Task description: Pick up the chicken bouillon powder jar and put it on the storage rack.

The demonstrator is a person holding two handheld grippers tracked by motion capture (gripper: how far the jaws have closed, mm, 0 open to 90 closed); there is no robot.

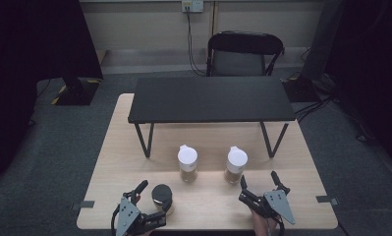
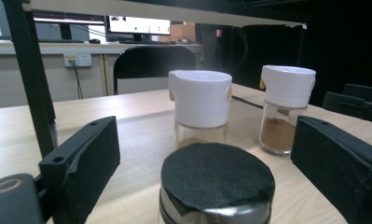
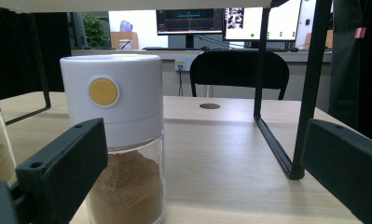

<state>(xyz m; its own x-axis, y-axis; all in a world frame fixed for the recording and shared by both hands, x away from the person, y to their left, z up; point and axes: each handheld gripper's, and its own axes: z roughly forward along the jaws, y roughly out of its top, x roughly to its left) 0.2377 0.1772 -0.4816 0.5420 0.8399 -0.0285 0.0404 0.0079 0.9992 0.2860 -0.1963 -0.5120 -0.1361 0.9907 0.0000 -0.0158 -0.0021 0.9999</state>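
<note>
A short jar with a black lid stands near the table's front left. It sits between the jaws of my left gripper, with a gap showing on each side, so that gripper is open around it. Behind it stand two glass jars of brown powder with white lids, the left one and the right one. My right gripper is open at the front right, just before the right jar, which stands close to its left finger.
A black metal shelf on thin legs spans the back half of the wooden table; one leg stands ahead of my right gripper. A black chair is behind the table.
</note>
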